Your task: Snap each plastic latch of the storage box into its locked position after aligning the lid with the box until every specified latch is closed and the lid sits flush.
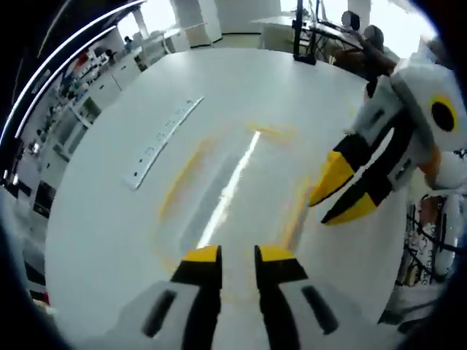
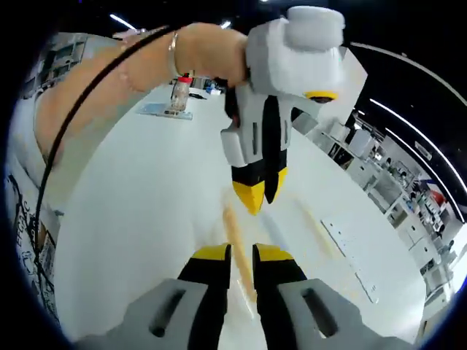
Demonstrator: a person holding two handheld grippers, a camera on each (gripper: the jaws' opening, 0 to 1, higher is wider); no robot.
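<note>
Left gripper view: left tongs (image 1: 237,254) rise from the bottom edge, yellow-tipped black jaws w/ a narrow gap between them, nothing held. Directly beyond the tips lies the storage box (image 1: 230,191), motion-blurred: clear body w/ faint orange edges and a bright streak down its middle, resting on the white surface (image 1: 109,219). Lid vs. body can't be separated in the blur; latch state can't be told. Right tongs (image 1: 343,195) enter from the right of the box, white housing, yellow-black jaws angled toward the box's right edge, tips slightly apart, nothing between them. Contact w/ the box can't be confirmed. A white power strip (image 1: 162,140) lies flat on the surface, left of the box and apart from it. Shelving runs along the room's far left; a chair and desk stand beyond the surface, past the box.

Right gripper view: right tongs (image 2: 241,252) rise from the bottom, jaws w/ a narrow gap, empty. The box (image 2: 248,240) sits just past the tips, blurred, orange edges faint. Left tongs (image 2: 257,191) hang over the far side of the box, pointing down at it, jaws nearly together, gripping nothing. A hand (image 2: 208,51) w/ a bracelet holds them, forearm and black cable (image 2: 66,131) trailing left. The power strip (image 2: 350,255) lies right of the box.
</note>
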